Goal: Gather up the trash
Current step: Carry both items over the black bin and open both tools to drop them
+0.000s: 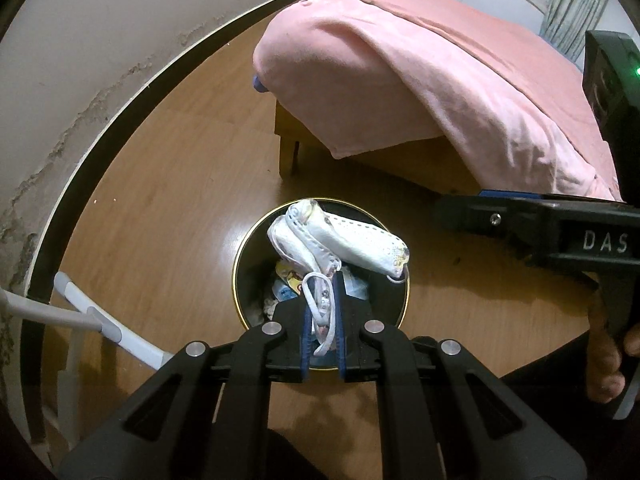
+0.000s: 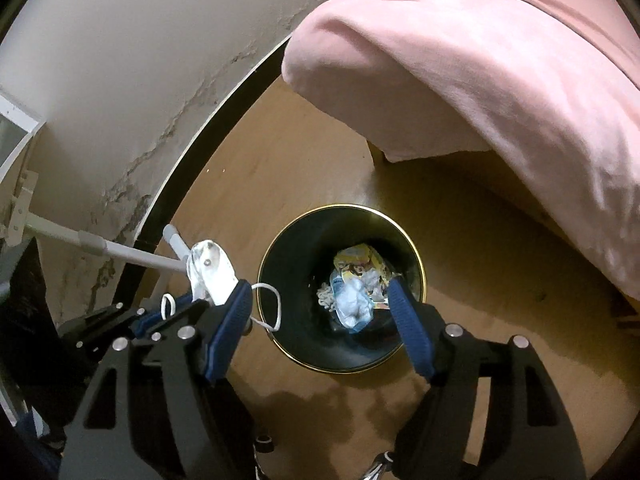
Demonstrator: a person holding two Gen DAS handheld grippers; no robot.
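We see left claw [image 1: 322, 320] clamped on white face mask [image 1: 340, 240] above bin [image 1: 402, 308]; right claw [image 2: 320, 308] wide, empty, over bin.

bin [image 2: 340, 366]: 1 | face mask [image 1: 340, 242]: 1 | grippers: 2, left gripper [image 1: 322, 320], right gripper [image 2: 320, 320] | bed [image 1: 440, 80]: 1 | pink blanket [image 2: 500, 60]: 1 | trash pieces in bin: several, cannot count

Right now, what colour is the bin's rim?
Gold, on a black bin; right wrist view shows it best.
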